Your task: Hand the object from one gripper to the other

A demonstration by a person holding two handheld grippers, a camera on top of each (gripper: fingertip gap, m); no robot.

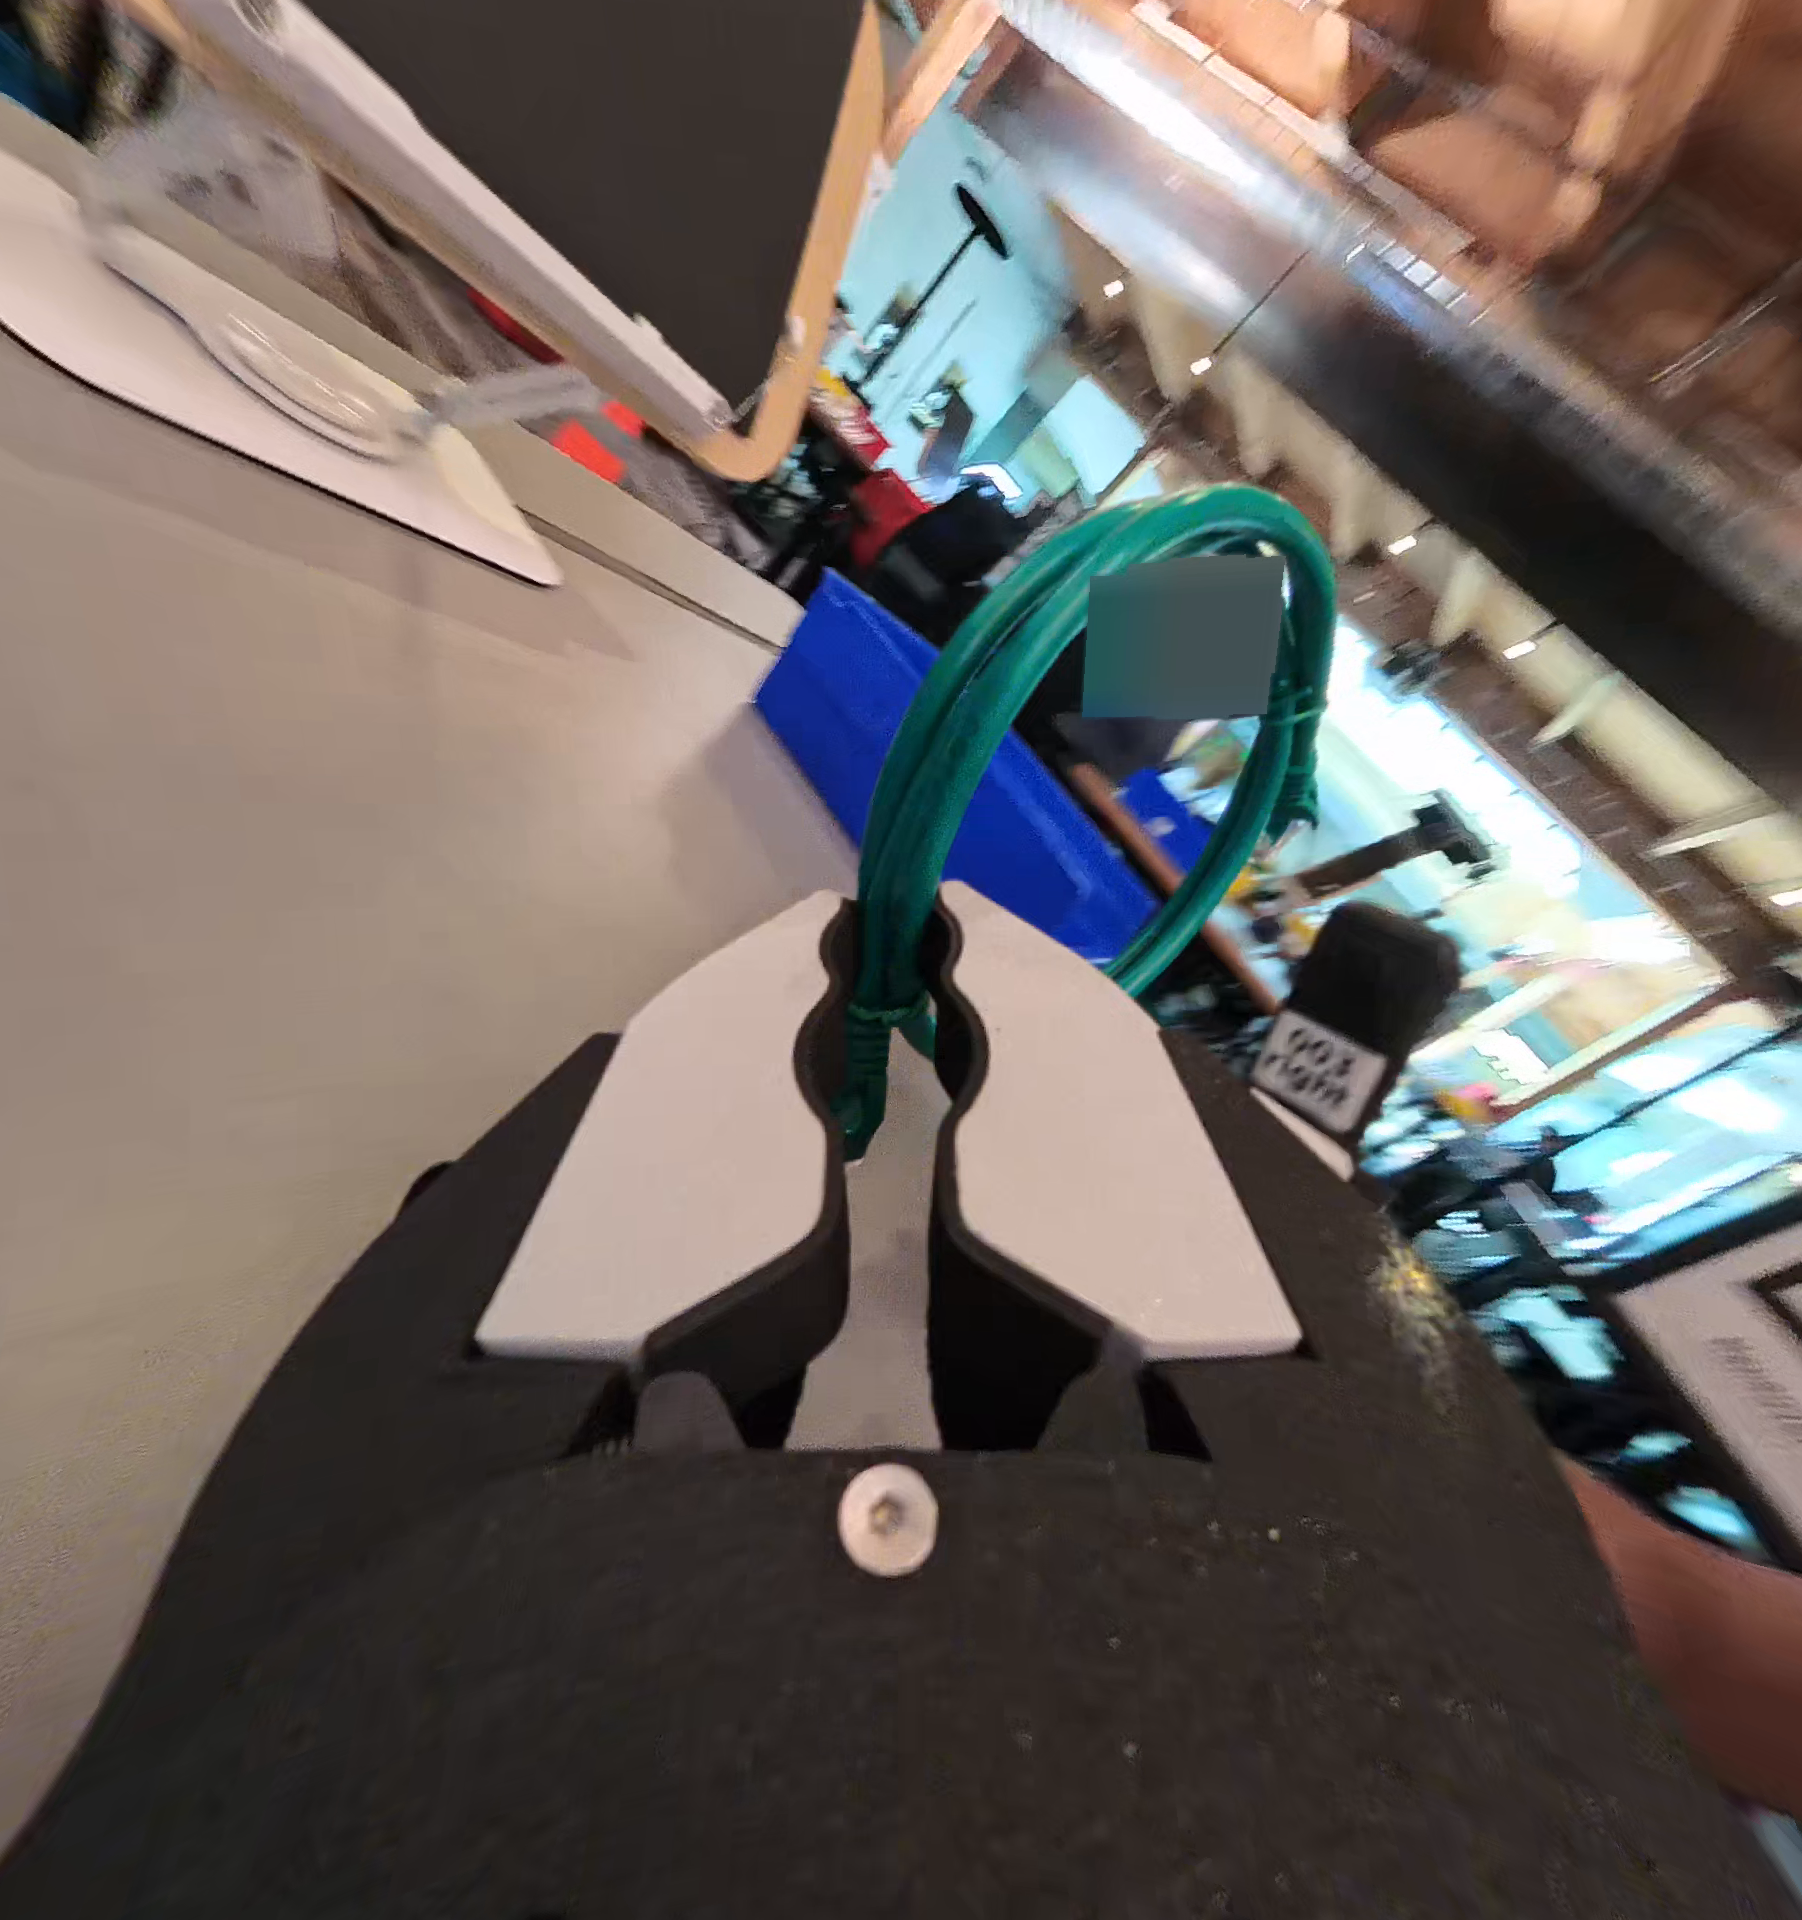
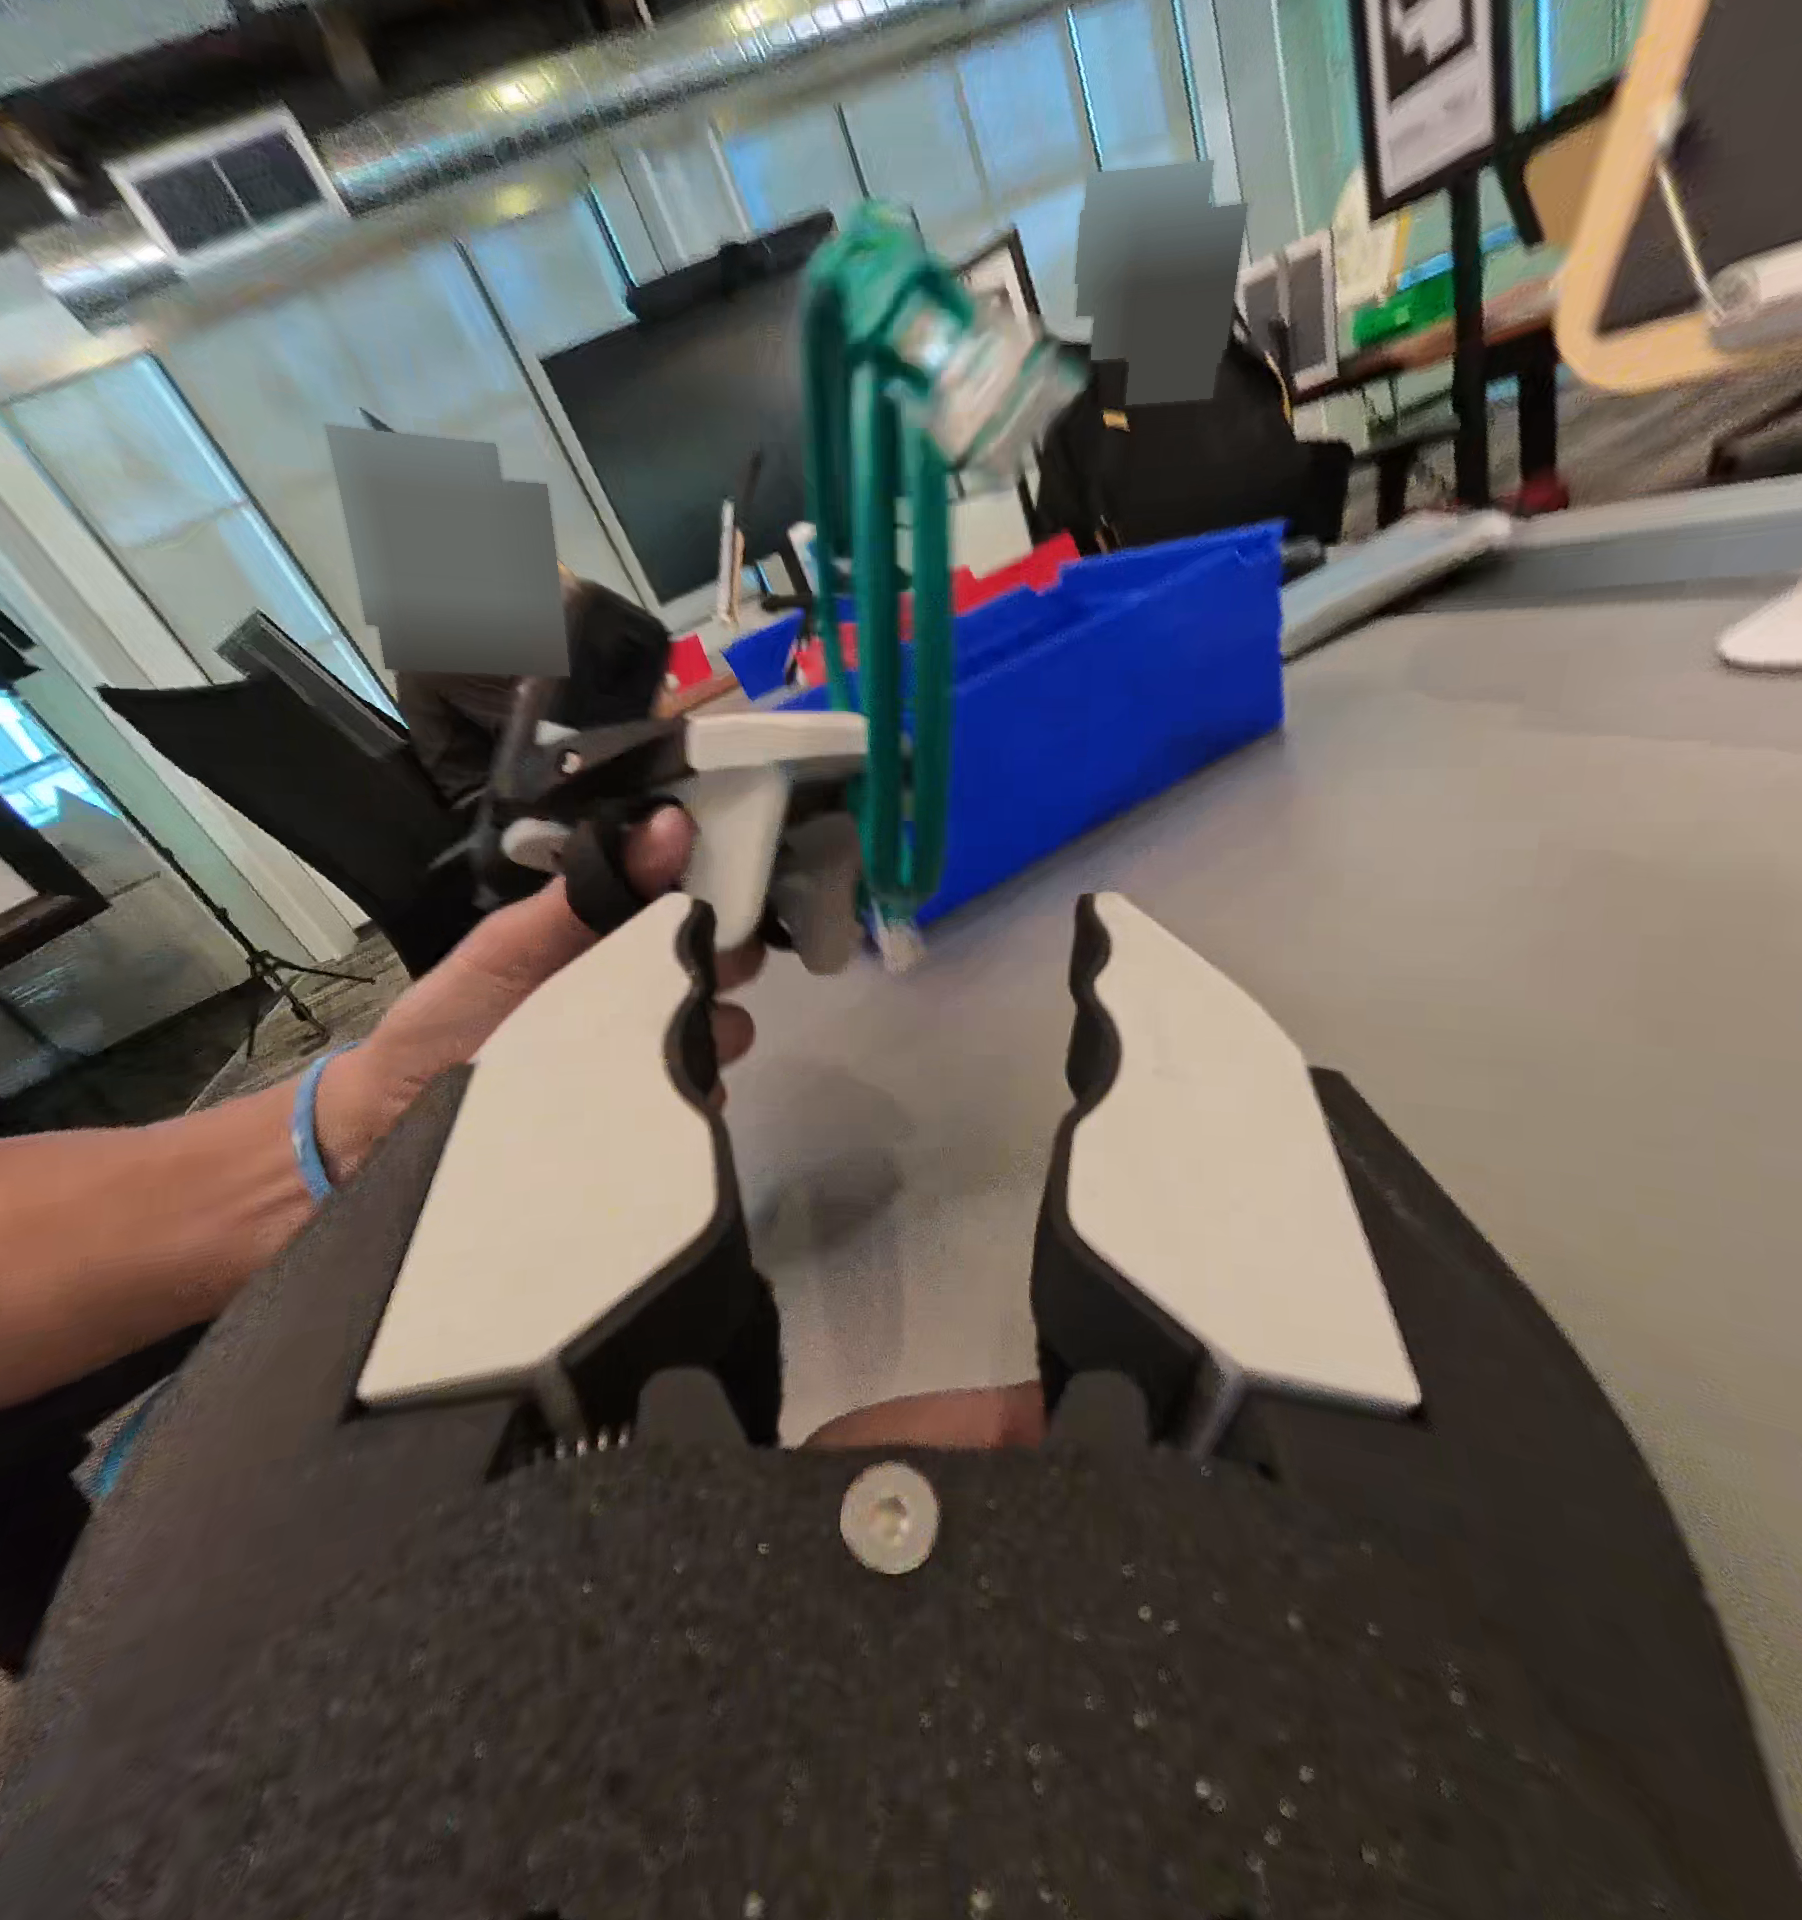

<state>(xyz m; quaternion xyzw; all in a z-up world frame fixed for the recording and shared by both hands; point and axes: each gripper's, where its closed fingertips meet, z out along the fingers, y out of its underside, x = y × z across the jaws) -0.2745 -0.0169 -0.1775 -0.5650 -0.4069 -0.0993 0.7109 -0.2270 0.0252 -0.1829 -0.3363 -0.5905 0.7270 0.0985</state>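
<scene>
Straight ahead of my right hand-held gripper (image 2: 892, 925), above the grey surface (image 2: 1499, 831), the coiled green cable (image 2: 881, 582) is hanging in the air, pinched by my left hand-held gripper (image 2: 824, 831), which is coming in from the left. I am holding the right one with its fingers spread wide and nothing between them. In the left wrist view my left hand-held gripper (image 1: 892, 925) is squeezing together on the tied part of the green cable (image 1: 990, 665), and the rest of the loop is arching out past the fingertips.

From the right wrist view the coil is standing nearly upright, its long axis running top to bottom, with one plug dangling at the low end just beyond my open fingertips and the other up high, blurred. It is lying slightly left of my centre line and a little farther off. The free upper length of the coil looks to me like the place to take. The blue bin (image 2: 1084, 707) is sitting behind it on the surface, clear of the exchange.
</scene>
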